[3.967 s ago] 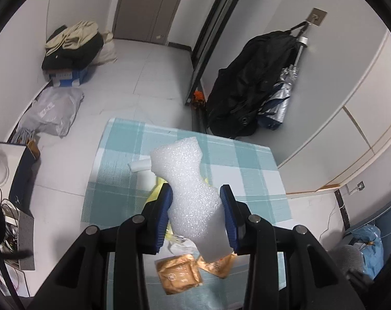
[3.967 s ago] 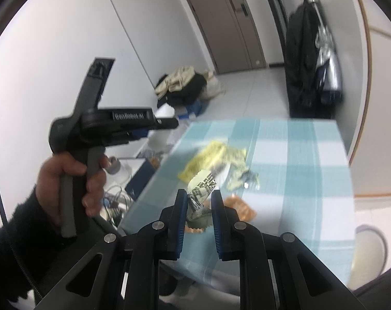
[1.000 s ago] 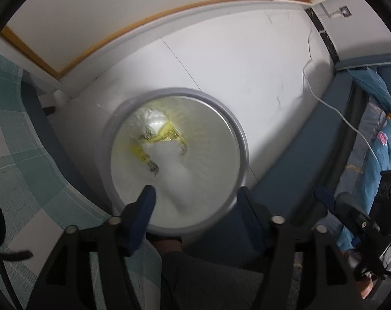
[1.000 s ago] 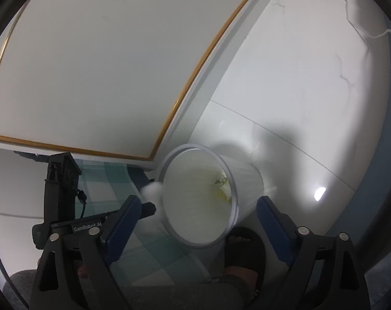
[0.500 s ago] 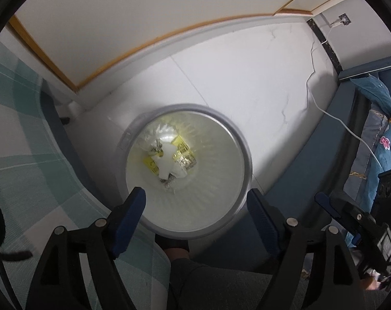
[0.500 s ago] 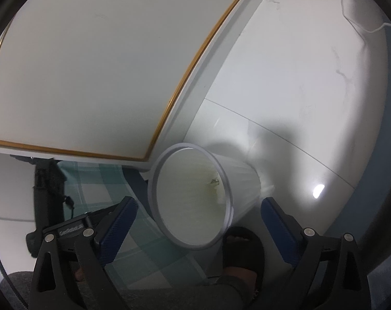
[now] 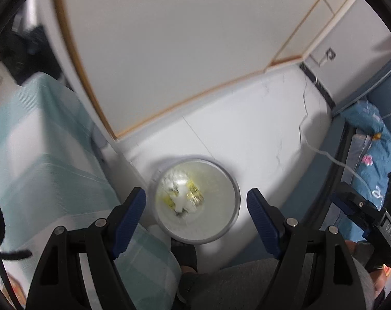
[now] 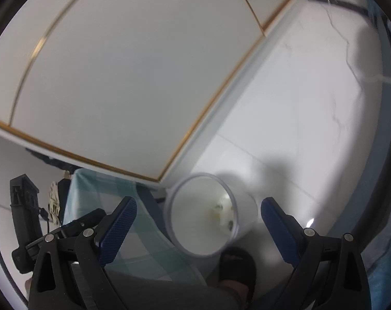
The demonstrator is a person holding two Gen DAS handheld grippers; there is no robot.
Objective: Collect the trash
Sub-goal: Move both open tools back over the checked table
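A round white trash bin (image 7: 221, 222) stands on the pale floor beside the table. At its bottom lie a white foam piece (image 7: 182, 202) and yellow wrappers (image 7: 194, 193). My left gripper (image 7: 196, 208) hangs well above the bin, open, nothing between its blue pads. In the right wrist view the same bin (image 8: 195, 232) shows from the side, trash faint inside. My right gripper (image 8: 199, 226) is open too and holds nothing. The left gripper's black body (image 8: 24, 222) appears at the far left of that view.
The table with its teal checked cloth (image 7: 40, 168) stands left of the bin. A white cabinet with gold trim (image 7: 169, 51) lines the wall behind. A bed with blue bedding (image 7: 371, 155) and a white cable lie to the right. A sandalled foot (image 8: 237, 266) rests by the bin.
Four seconds ago the left gripper held the foam and the right a wrapper, over the table. In the last second the foam fell into the bin, and both grippers rose, so the bin looks smaller.
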